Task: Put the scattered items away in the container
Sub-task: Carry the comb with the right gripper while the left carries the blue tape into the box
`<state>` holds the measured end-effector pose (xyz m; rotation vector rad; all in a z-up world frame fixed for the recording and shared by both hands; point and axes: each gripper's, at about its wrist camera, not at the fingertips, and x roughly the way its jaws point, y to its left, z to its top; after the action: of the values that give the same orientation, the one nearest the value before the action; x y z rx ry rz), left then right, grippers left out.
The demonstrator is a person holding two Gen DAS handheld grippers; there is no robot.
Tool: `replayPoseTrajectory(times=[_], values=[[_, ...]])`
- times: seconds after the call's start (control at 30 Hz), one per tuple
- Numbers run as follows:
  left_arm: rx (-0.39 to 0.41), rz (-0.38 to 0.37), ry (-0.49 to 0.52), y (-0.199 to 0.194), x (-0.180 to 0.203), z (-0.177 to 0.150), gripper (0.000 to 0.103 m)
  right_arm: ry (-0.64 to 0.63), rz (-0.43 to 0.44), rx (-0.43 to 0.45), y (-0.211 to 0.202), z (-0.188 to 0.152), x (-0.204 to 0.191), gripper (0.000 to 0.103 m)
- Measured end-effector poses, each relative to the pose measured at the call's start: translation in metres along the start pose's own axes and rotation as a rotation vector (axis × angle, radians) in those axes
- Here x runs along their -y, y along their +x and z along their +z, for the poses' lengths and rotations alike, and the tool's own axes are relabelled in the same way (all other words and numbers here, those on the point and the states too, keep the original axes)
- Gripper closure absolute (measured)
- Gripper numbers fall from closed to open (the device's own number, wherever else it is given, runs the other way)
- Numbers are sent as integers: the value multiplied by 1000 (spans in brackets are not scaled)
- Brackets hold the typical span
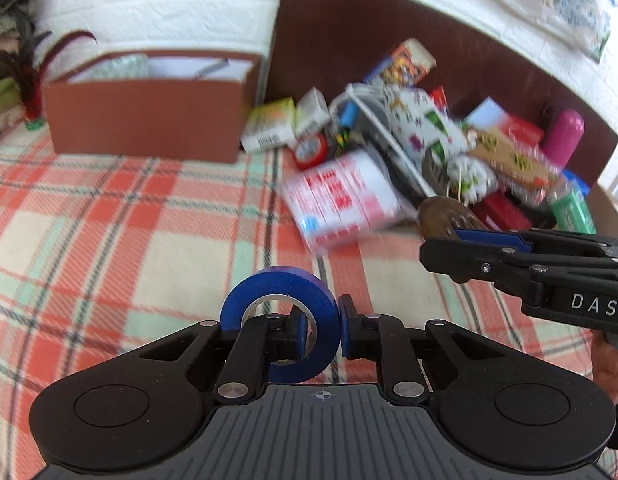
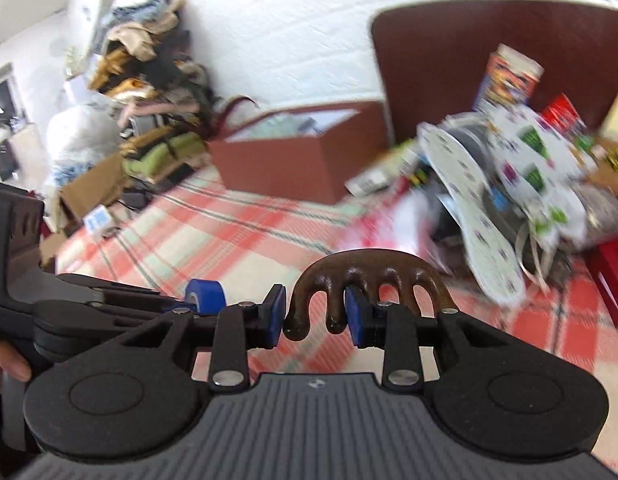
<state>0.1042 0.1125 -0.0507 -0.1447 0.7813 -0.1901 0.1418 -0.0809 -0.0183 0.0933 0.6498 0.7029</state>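
My left gripper (image 1: 323, 330) is shut on a blue tape roll (image 1: 279, 320), one finger through its hole, held above the plaid cloth. My right gripper (image 2: 315, 316) is shut on a brown wooden comb (image 2: 369, 280), gripping its teeth; the comb (image 1: 445, 218) and gripper also show at the right of the left wrist view. The blue tape (image 2: 205, 296) shows at the left of the right wrist view. A brown box (image 1: 149, 116) stands open at the back left; it also shows in the right wrist view (image 2: 293, 164). A pile of scattered items (image 1: 413, 148) lies to its right.
The plaid cloth (image 1: 109, 220) covers the surface. A dark brown board (image 1: 389, 28) stands behind the pile against a white wall. Piled clothes and cardboard (image 2: 149, 92) lie beyond the cloth's far left edge. A red box (image 2: 613, 280) lies at the right.
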Motion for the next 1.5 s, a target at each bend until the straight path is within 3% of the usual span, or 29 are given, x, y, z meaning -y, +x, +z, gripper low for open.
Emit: replayPoseTrajectory(times=[0.4, 0.73, 0.93, 1.2, 1.23, 1.27, 1.3, 1.33, 1.37, 1.43, 1.5], values=[[149, 59, 16, -29, -41, 101, 90, -214, 106, 44, 46, 123, -30, 67], [155, 124, -26, 15, -117, 200, 90, -325, 88, 22, 144, 207, -29, 67], [126, 146, -79, 73, -151, 235, 90, -345, 117, -15, 209, 226, -13, 67], [67, 172, -98, 122, -179, 236, 90, -376, 111, -80, 272, 220, 12, 67], [63, 177, -98, 126, -181, 236, 88, -382, 105, -76, 275, 219, 14, 67], [62, 189, -101, 127, -181, 235, 70, -389, 98, -69, 278, 218, 16, 67], [61, 202, -105, 129, -182, 235, 63, -390, 92, -60, 281, 218, 18, 66], [60, 219, -114, 130, -184, 234, 44, -388, 84, -54, 283, 217, 21, 55], [59, 235, -122, 131, -185, 234, 29, -377, 73, -52, 282, 216, 23, 35], [72, 243, -125, 130, -186, 232, 21, -356, 50, -49, 281, 214, 28, 35], [86, 237, -121, 126, -186, 231, 21, -353, 39, -46, 275, 214, 31, 35]])
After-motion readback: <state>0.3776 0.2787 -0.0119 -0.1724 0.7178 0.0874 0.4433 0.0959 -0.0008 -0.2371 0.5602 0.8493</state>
